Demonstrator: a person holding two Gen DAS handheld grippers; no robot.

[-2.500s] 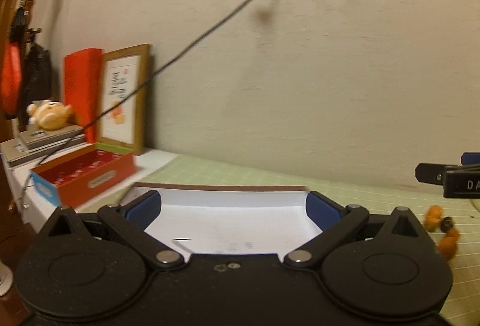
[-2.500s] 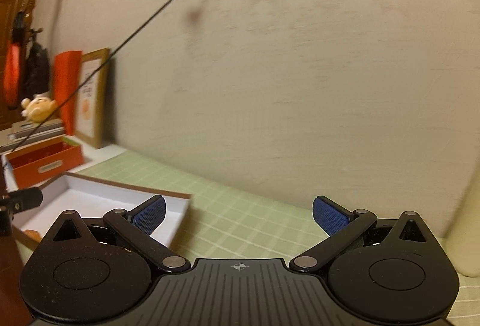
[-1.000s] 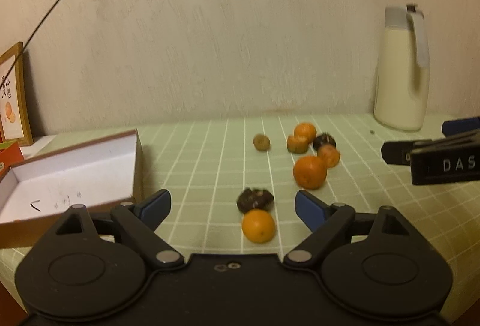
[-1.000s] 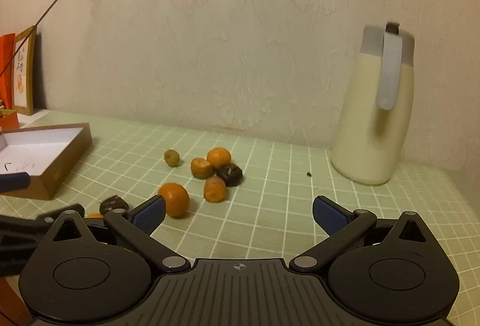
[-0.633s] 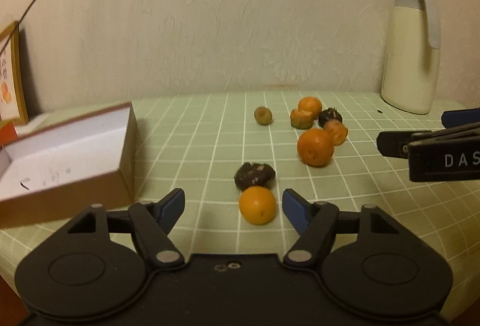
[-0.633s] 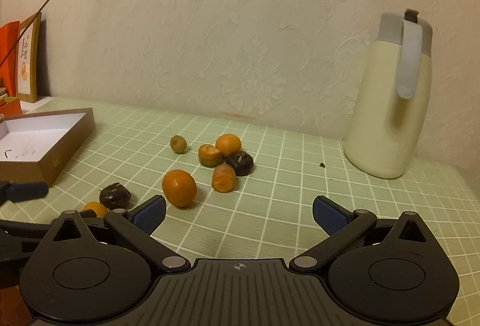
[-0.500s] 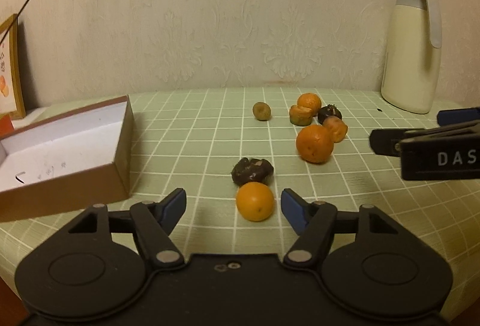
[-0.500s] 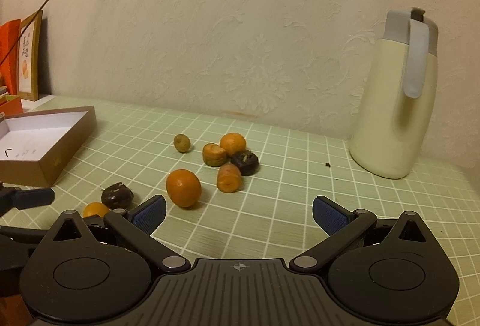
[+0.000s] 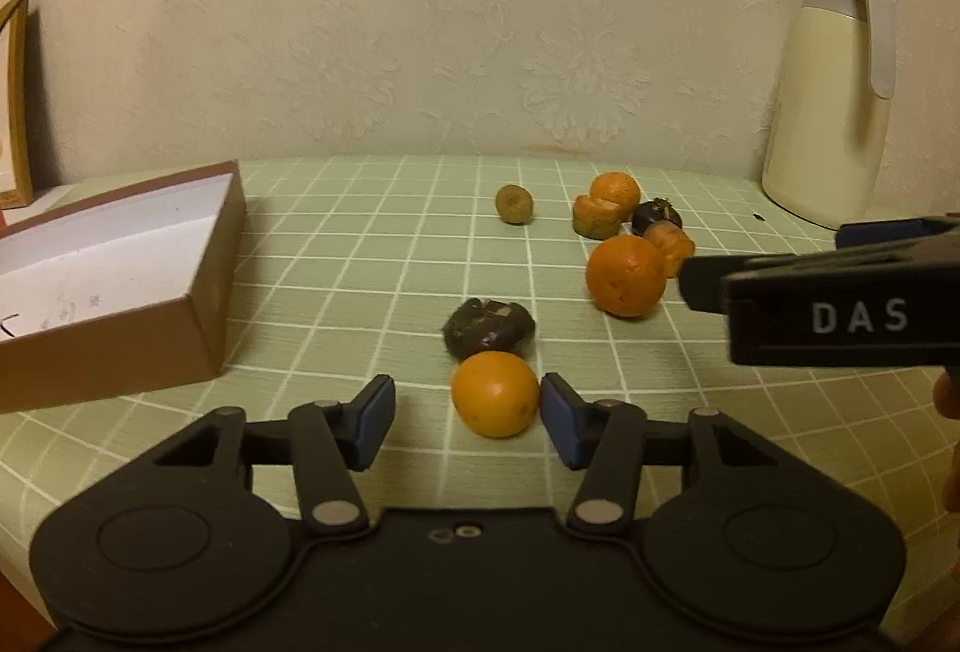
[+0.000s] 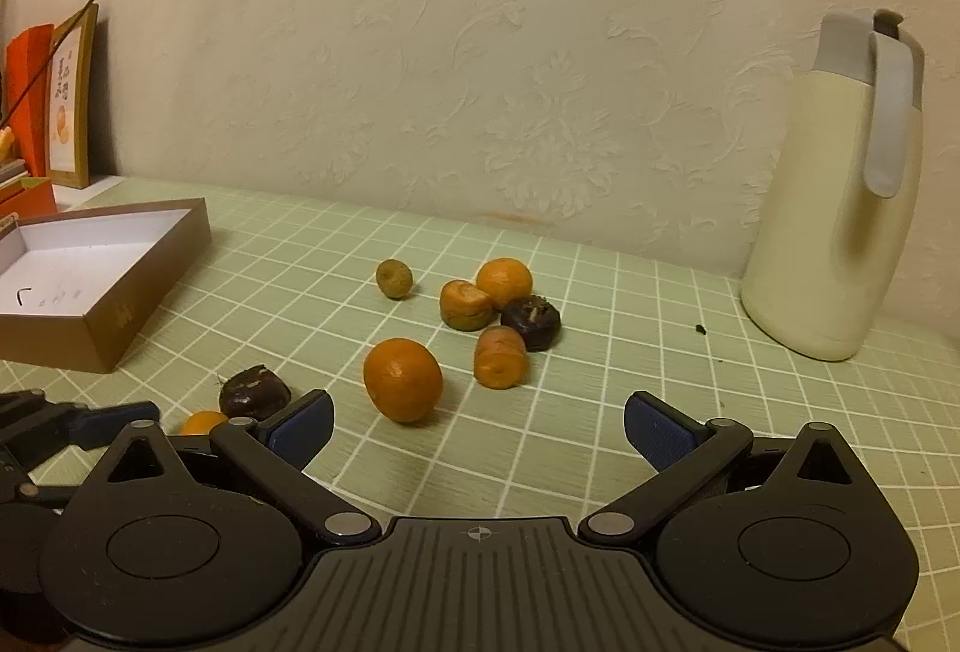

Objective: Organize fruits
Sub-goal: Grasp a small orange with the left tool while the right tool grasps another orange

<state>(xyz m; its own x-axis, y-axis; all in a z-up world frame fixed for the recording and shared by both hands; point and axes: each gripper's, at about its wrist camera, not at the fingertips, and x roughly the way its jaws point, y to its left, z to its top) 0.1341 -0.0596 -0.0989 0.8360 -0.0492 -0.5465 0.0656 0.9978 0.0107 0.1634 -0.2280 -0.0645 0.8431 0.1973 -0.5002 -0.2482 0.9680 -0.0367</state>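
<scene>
Left gripper [image 9: 467,409]: its fingers have just been closing around a small orange [image 9: 495,394] on the worktop [image 9: 360,262]; the right-side pad looks to be at the fruit's skin, while a clear gap remains on the left, so they are not pinching it.
Small orange: sits on the worktop between the left fingers, nearest the camera; in the right wrist view only a sliver of it shows beside the left gripper's blue tip.
Dark fruit [image 9: 489,328]: shrivelled, brown-black, just behind the small orange, touching or nearly so.
Right gripper [image 10: 477,427]: fingers spread wide with nothing between them, low over the worktop; from the left wrist view it enters at the right edge, side-on.
Big orange [image 10: 402,379]: alone on the worktop, ahead of the right gripper's left finger, apart from it.
Fruit cluster [image 10: 498,313]: behind the big orange; an orange, two brownish-orange pieces and a dark one close together, some touching.
Olive-brown fruit [image 10: 394,278]: small, by itself, left of the cluster.
Box [image 10: 144,286]: open, brown outside, white inside, at the left of the worktop, well apart from the fruit.
Jug [image 10: 840,208]: cream with a grey lid and handle, upright at the right by the wall.
Worktop: covered in pale green checked cloth.
</scene>
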